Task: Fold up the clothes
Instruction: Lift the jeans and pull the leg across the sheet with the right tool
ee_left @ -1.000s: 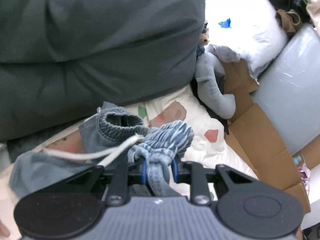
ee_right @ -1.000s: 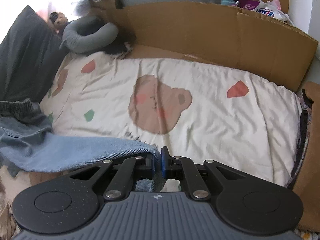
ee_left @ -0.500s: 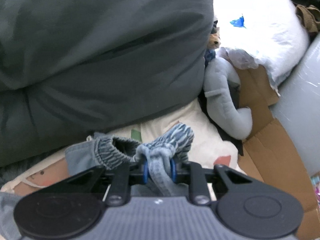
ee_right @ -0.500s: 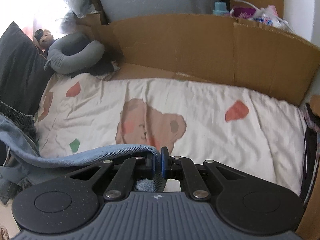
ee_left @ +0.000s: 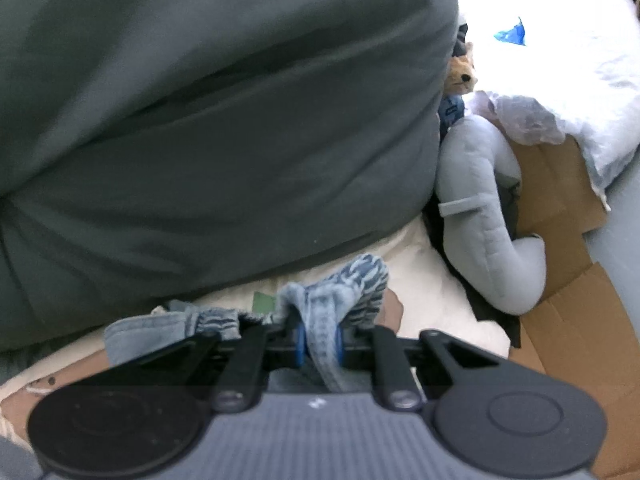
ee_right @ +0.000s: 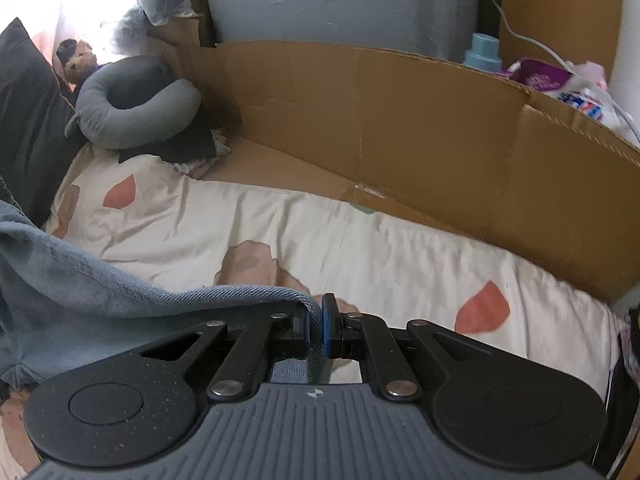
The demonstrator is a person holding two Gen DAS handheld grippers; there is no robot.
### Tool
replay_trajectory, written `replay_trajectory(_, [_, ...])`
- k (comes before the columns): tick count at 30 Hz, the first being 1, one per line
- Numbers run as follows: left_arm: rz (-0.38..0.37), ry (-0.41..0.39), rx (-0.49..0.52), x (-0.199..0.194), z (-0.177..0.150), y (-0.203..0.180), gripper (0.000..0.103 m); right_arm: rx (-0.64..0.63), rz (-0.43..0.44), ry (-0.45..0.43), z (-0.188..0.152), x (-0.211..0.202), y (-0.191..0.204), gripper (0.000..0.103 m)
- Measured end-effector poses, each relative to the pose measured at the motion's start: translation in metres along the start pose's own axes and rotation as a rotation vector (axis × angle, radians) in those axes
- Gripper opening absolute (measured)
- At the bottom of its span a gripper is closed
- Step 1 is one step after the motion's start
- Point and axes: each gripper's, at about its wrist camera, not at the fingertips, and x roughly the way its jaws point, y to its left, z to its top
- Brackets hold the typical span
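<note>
We risk losing the bunched waistband (ee_left: 320, 320) of the denim garment (ee_right: 80, 280): the left gripper (ee_left: 319, 346) has just been closing its fingers on a thick wad that could squirm out as we stretch it. The right gripper (ee_right: 316, 330) has its fingers clamped on a thin hem edge. The garment hangs between both, draped over the patterned bed sheet (ee_right: 400, 248) beside the dark pillow (ee_left: 220, 120).

Both wrist views look steeply down, close over the bed (ee_right: 360, 240) — left faces the dark pillow (ee_left: 220, 120), right the cardboard (ee_right: 400, 120); shared: neck pillow (ee_left: 480, 216).
</note>
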Motion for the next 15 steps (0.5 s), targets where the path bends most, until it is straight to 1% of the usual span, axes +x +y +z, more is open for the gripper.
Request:
replay_trajectory(4, [-0.006, 0.02, -0.04, 0.017, 0.01, -0.004, 0.013, -0.023, -0.018, 0.007, 0.015, 0.015, 0.002, 0.003])
replay_trajectory(11, [0.026, 0.02, -0.058, 0.043, 0.023, -0.013, 0.013, -0.101, -0.061, 0.026, 0.047, 0.047, 0.007, 0.003])
replay_trajectory(13, [0.028, 0.032, -0.048, 0.05, 0.025, -0.015, 0.014, -0.123, -0.075, 0.023, 0.058, 0.055, 0.01, 0.003])
replay_trajectory(15, [0.011, 0.079, -0.043, 0.058, 0.027, -0.016, 0.018, -0.136, -0.097, 0.019, 0.07, 0.062, 0.013, 0.003])
